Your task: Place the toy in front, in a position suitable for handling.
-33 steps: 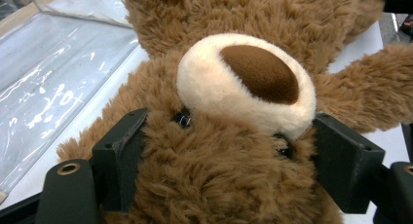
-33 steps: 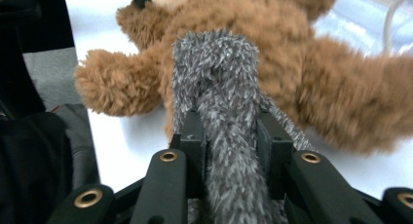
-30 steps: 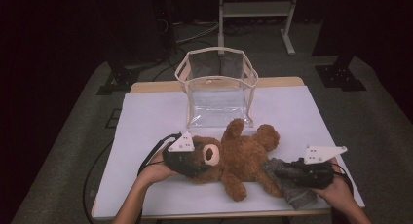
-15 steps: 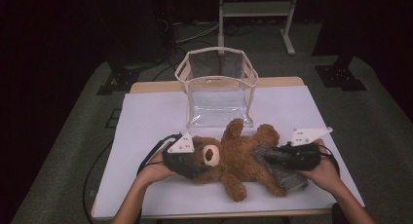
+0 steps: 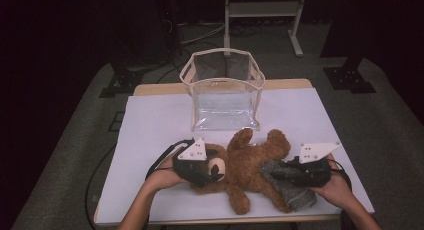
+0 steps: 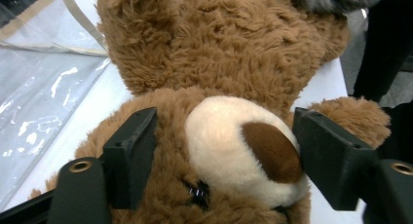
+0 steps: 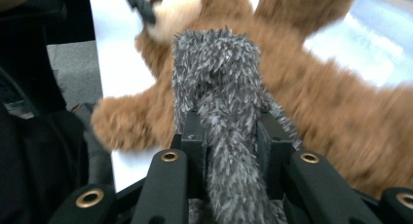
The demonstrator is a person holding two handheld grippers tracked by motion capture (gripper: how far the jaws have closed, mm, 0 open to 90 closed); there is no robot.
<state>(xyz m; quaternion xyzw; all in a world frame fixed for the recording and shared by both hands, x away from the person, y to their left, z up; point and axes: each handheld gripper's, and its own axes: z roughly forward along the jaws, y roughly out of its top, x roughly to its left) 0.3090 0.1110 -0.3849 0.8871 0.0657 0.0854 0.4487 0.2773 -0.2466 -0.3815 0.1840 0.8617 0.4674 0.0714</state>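
A brown teddy bear lies on its back on the white table, head to the left. My left gripper is at its head; in the left gripper view the jaws press into the fur on both sides of the cream muzzle. My right gripper is shut on a grey fuzzy cloth, held against the bear's lower body and leg. The cloth stands up between the jaws of the right gripper, with the bear just beyond it.
A clear, soft-walled bin with a beige rim stands open at the back middle of the table, just behind the bear's raised arm. A metal stand is on the floor beyond the table. A person's hands hold both grippers near the front edge.
My right gripper has carried the grey cloth leftward from the table's right side onto the bear's leg. The left gripper has stayed at the bear's head.
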